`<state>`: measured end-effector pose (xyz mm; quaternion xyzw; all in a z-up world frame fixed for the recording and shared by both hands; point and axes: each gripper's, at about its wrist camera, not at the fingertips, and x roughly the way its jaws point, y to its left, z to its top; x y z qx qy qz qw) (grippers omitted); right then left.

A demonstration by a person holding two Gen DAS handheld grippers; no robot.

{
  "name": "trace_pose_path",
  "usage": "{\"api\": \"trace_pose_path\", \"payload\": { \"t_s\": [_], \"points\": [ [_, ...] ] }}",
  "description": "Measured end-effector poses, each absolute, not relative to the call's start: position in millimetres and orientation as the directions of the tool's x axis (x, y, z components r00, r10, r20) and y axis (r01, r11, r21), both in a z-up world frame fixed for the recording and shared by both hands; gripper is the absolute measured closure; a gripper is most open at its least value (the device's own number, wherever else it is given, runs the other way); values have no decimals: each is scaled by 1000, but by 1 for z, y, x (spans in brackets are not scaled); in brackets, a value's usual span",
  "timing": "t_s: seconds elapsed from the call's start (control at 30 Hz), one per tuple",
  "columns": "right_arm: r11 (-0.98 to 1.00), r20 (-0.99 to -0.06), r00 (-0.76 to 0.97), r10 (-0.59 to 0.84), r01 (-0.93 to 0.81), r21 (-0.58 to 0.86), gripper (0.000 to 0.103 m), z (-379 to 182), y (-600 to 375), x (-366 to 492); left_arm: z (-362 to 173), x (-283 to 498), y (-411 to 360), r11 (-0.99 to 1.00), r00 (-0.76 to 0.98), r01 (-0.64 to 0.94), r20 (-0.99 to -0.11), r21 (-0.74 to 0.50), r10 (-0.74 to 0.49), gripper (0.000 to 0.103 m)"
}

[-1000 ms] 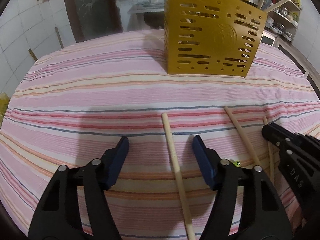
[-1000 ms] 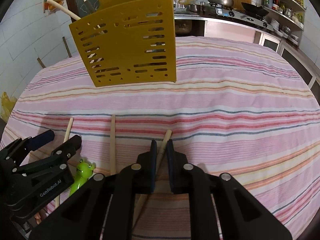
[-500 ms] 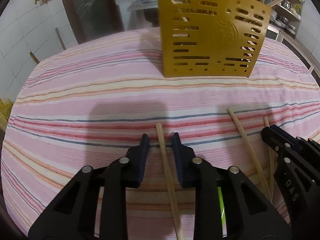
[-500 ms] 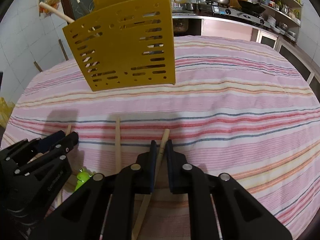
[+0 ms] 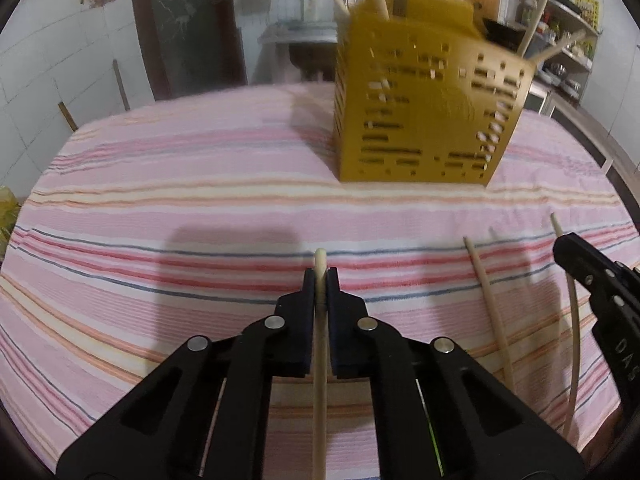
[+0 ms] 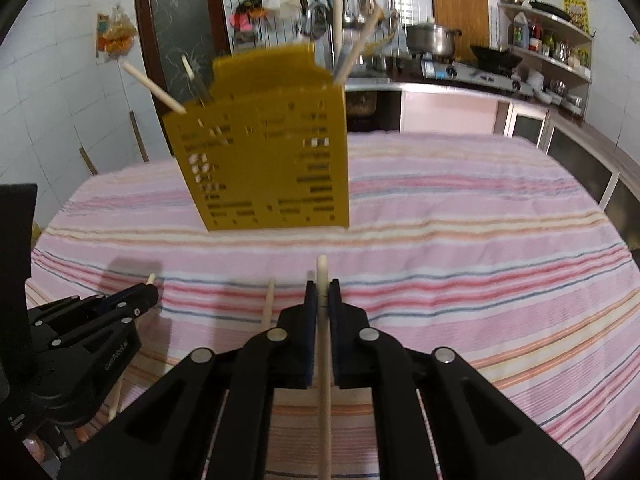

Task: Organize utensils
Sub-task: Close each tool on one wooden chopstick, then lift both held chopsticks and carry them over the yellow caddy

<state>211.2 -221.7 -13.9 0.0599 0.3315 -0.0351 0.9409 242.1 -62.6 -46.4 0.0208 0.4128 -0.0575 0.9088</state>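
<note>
Gripping one wooden stick [image 5: 320, 360], the left tongs [image 5: 320, 276] are clamped on it; the right tongs [image 6: 321, 286] pinch another stick [image 6: 325, 360]. Both sit in front of the yellow holder [image 5: 424, 112] on the table [image 5: 180, 184].

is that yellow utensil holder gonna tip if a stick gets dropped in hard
Possibly. The yellow holder is tall on a narrow base, standing on soft striped cloth, and its slotted plastic walls look light. The sticks already leaning out add some leverage.
</note>
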Motion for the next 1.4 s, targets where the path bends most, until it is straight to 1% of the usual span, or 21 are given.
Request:
{"api": "trace_pose_path", "payload": {
  "t_s": [0.4,0.5,0.7,0.8,1.17,1.4],
  "points": [
    [993,-444,895,-49,91,75,97,24,-228,178,6,209,-47,995,820,93,-565,-31,-94,98],
    [993,-402,914,-49,88,80,97,30,-229,171,16,201,-39,995,840,87,-533,-52,-101,98],
    [994,-302,952,-52,78,77,97,44,-228,154,32,187,-31,995,882,80,-462,-57,-97,98],
    [994,-268,962,-55,79,79,97,48,-230,149,37,181,-30,995,896,77,-435,-58,-95,98],
    [993,-215,975,-49,70,92,97,51,-230,137,50,167,-23,995,927,68,-365,-68,-89,98],
    [993,-185,982,-46,65,96,97,54,-229,129,53,164,-20,995,933,70,-348,-72,-91,98]
  ]
}}
